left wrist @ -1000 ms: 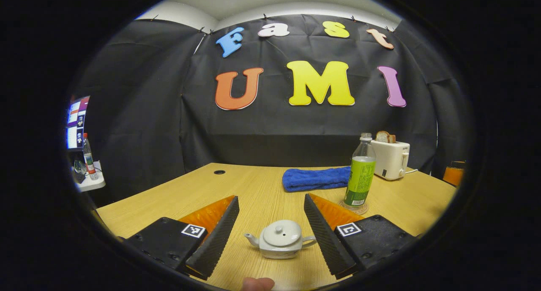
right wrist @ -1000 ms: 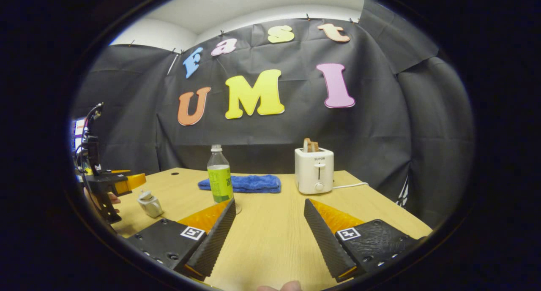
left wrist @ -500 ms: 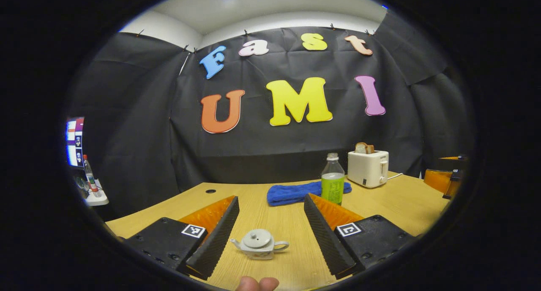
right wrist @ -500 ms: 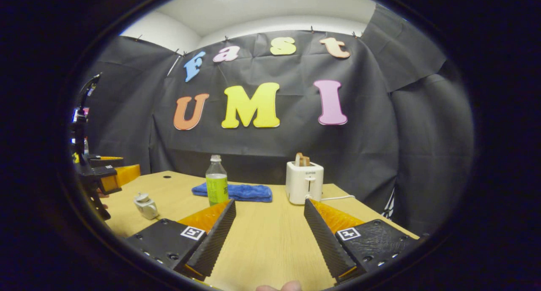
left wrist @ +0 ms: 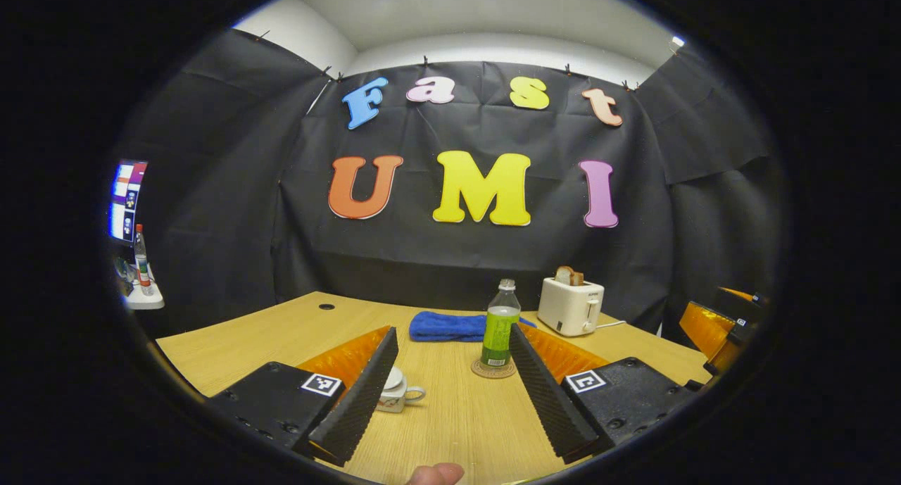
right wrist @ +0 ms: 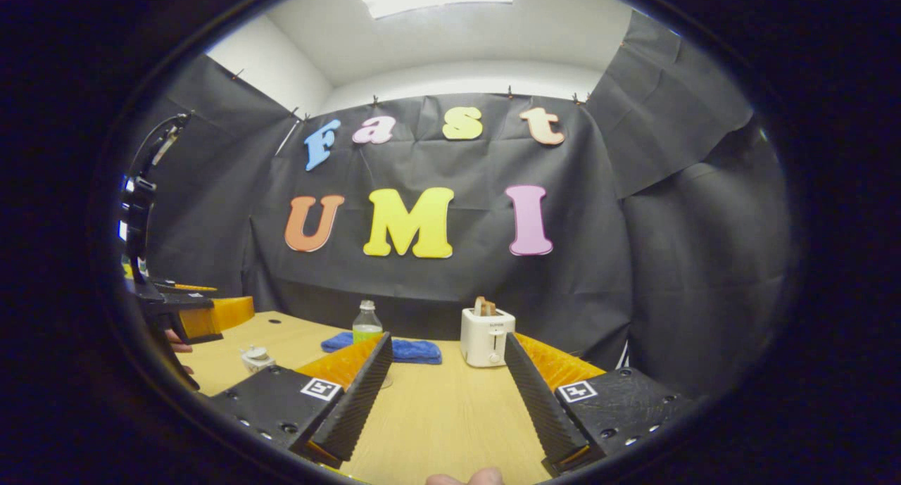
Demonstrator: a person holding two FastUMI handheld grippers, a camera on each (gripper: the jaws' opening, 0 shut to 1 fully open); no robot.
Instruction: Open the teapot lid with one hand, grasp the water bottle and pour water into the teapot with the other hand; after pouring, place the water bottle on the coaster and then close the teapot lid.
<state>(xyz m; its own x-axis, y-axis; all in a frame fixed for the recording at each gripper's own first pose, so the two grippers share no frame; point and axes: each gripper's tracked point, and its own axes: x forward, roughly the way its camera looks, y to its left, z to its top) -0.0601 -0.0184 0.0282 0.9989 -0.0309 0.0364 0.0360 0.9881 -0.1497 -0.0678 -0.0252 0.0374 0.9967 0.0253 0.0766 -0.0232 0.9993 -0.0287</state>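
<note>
Both grippers hold nothing, their ribbed, wedge-shaped fingers spread wide: the left gripper point(left wrist: 450, 393) and the right gripper point(right wrist: 447, 393). On the wood-grain counter point(left wrist: 232, 337), the small glazed teapot point(left wrist: 394, 390), lid on, sits partly behind the left finger. The clear plastic water bottle point(left wrist: 499, 326) stands upright on a round coaster point(left wrist: 493, 369), near a plush blue towel point(left wrist: 443, 326) and a boxy white toaster point(left wrist: 570, 307).

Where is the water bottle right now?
In the left gripper view, the water bottle stands upright on the coaster, just in front of the blue towel and left of the toaster.
</note>
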